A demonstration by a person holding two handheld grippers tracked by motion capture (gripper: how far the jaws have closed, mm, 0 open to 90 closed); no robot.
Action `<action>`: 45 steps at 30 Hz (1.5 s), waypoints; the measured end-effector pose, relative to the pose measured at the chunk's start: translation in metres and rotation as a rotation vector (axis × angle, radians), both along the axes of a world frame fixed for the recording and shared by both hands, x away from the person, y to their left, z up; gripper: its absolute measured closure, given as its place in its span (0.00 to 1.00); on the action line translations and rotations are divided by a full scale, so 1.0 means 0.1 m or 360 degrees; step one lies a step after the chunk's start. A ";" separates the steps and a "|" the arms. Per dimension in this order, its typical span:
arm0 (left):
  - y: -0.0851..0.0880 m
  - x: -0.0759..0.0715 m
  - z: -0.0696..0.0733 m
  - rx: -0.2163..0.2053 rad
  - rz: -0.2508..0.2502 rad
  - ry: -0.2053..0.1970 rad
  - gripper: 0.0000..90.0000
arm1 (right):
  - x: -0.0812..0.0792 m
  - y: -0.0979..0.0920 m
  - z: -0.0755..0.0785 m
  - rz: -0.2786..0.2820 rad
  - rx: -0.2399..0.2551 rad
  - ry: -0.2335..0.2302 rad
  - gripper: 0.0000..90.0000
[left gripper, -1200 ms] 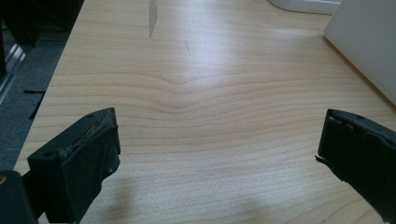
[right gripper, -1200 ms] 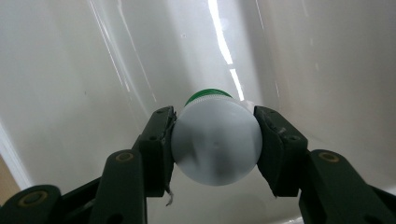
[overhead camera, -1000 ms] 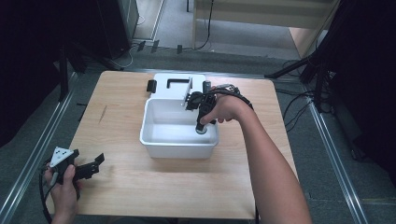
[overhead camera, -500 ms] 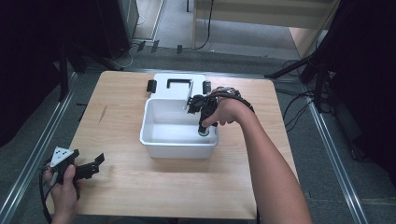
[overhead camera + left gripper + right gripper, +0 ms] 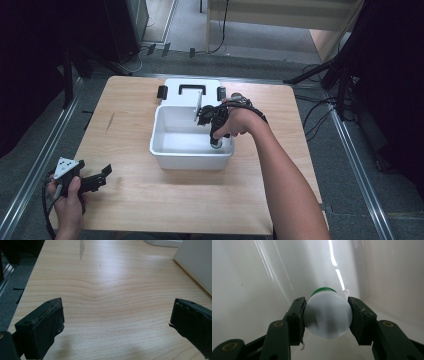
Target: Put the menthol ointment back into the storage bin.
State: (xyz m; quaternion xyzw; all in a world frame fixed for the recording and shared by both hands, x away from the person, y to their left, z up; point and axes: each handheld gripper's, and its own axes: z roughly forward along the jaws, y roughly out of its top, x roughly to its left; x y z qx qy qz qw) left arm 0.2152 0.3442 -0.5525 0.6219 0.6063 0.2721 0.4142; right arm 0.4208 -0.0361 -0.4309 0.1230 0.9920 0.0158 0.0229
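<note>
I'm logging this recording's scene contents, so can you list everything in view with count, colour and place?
Table: one, light wood, centre of the high view.
Bin: one, white, open, middle of the table.
Lid: one, white with black handle and clips, flat behind the bin.
Bottle: one, white with a green cap, inside the bin, clamped between the right jaws.
Cables: several, black, on the floor around the table.
Left hand-held gripper: one, black with a grey plate, near left table corner, jaws apart, nothing between them.
Right hand-held gripper: one, black, reaching down into the bin.

Bottle (image 5: 327,316) body hidden behind base; green cap barely visible.
</note>
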 end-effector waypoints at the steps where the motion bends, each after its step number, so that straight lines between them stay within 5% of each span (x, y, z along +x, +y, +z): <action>1: 0.00 0.00 0.00 -0.0003 0.0001 0.0000 0.00 | 0.00 0.00 -0.02 0.0010 0.0002 0.0002 0.57; 45: 0.00 0.00 0.00 -0.0002 -0.0004 0.0008 0.00 | -0.01 0.02 -0.14 0.0036 -0.0118 -0.0035 0.63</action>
